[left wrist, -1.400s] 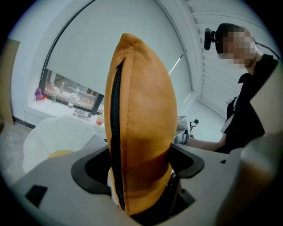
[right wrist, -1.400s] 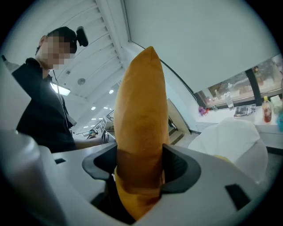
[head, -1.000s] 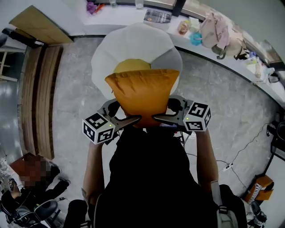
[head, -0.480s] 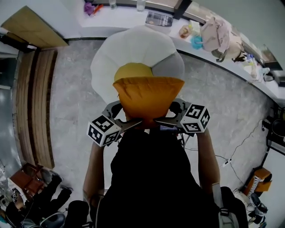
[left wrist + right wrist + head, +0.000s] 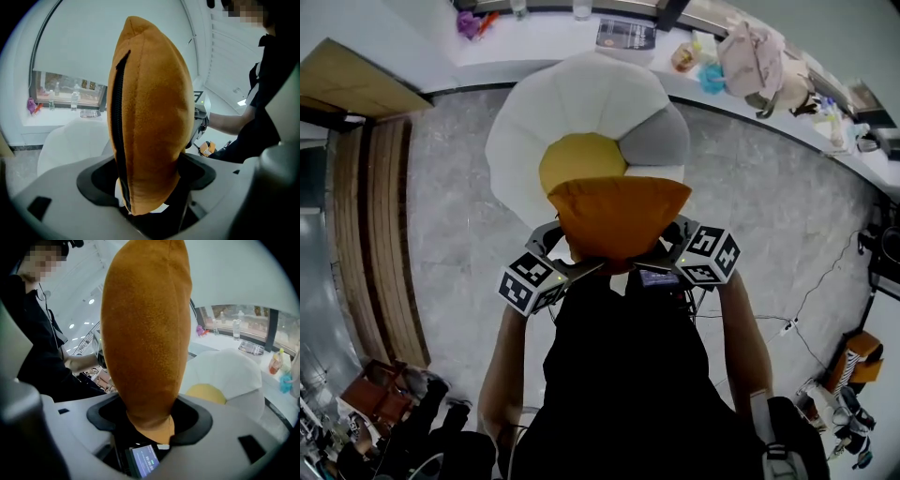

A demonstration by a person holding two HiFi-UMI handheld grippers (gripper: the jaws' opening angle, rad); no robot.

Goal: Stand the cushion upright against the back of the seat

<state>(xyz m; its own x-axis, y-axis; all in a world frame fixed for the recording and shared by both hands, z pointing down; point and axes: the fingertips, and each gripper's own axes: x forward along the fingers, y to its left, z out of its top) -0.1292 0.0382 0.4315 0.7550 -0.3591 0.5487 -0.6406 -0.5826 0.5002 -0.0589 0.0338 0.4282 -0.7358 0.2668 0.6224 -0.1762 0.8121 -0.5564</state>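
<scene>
An orange cushion (image 5: 619, 216) hangs between my two grippers, just in front of a white, petal-shaped seat (image 5: 572, 103) with a yellow pad (image 5: 581, 161) in its middle. My left gripper (image 5: 577, 269) is shut on the cushion's lower left corner. My right gripper (image 5: 662, 259) is shut on the lower right corner. In the left gripper view the cushion (image 5: 150, 117) stands on edge, its black zip showing, pinched in my left gripper (image 5: 149, 208). The right gripper view shows the cushion (image 5: 145, 333) upright in my right gripper (image 5: 151, 427), with the seat (image 5: 229, 366) behind it.
A white counter (image 5: 581, 37) runs along the back with bottles, a book and a bag (image 5: 750, 56) on it. A slatted wooden bench (image 5: 380, 225) stands at the left. A cable (image 5: 787, 323) lies on the grey floor at the right. A grey cushion (image 5: 661, 141) rests on the seat's right side.
Both grippers have carried the cushion lower and closer to the seat. More of the yellow pad shows above the cushion's top edge. Both grips are unchanged.
</scene>
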